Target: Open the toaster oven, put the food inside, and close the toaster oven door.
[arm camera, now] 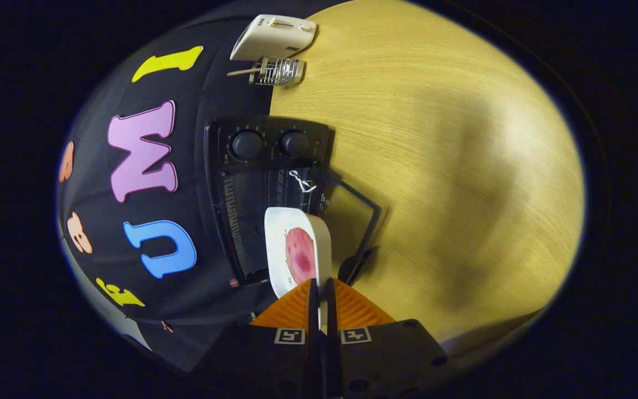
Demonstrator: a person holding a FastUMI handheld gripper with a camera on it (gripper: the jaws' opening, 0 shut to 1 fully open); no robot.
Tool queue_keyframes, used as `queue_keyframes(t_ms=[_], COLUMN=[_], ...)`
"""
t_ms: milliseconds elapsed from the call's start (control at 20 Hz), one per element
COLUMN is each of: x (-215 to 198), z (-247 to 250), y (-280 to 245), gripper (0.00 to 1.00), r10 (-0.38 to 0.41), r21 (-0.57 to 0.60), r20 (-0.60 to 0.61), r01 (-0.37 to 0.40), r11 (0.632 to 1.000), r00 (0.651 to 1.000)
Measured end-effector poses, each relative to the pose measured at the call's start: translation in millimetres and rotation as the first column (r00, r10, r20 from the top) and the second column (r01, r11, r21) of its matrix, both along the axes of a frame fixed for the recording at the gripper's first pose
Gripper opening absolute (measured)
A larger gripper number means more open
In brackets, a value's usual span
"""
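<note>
My gripper (322,293) is shut on the rim of a white square plate (286,233) that carries a round reddish piece of food (300,254). The plate is held just ahead of the fingers, in front of the black toaster oven (263,166). The oven's glass door (352,216) hangs open, folded down onto the wooden table (452,166), and a white cord loop (302,182) shows at the opening. Two round knobs (248,145) sit on the oven's control panel. The view is rolled sideways, so the table appears as a wall beside the oven.
Beyond the oven, a white hand mixer (274,36) with wire beaters (277,72) lies on the table by the booth's black cloth wall (147,166). Bare wooden tabletop stretches away from the oven door.
</note>
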State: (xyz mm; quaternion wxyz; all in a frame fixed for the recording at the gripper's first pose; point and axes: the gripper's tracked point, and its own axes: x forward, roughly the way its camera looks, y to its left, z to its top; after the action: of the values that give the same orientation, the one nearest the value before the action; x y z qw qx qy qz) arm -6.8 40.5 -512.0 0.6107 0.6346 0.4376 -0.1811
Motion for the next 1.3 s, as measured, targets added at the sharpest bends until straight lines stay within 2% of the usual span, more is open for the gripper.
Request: queue_keyframes(t_ms=[250, 500, 600, 750, 1000, 1100, 1300], x=[73, 117, 127, 138, 146, 143, 135], z=[-31, -62, -71, -79, -86, -82, -75], y=[29, 37, 36, 32, 38, 32, 36], gripper=[0.08, 0.08, 0.08, 0.08, 0.08, 0.1, 0.22], r10=[-0.142, -0.305, -0.333, -0.355, -0.357, -0.353, -0.295], r21=[-0.022, -0.007, -0.024, -0.05, -0.024, -0.021, -0.05], r20=[0.008, -0.001, 0.0, -0.002, -0.018, -0.011, -0.014], r01=[0.142, 0.305, 0.333, 0.354, 0.357, 0.353, 0.294], r11=[0.99, 0.952, 0.943, 0.934, 0.934, 0.935, 0.954], r00=[0.99, 0.952, 0.943, 0.935, 0.934, 0.936, 0.955])
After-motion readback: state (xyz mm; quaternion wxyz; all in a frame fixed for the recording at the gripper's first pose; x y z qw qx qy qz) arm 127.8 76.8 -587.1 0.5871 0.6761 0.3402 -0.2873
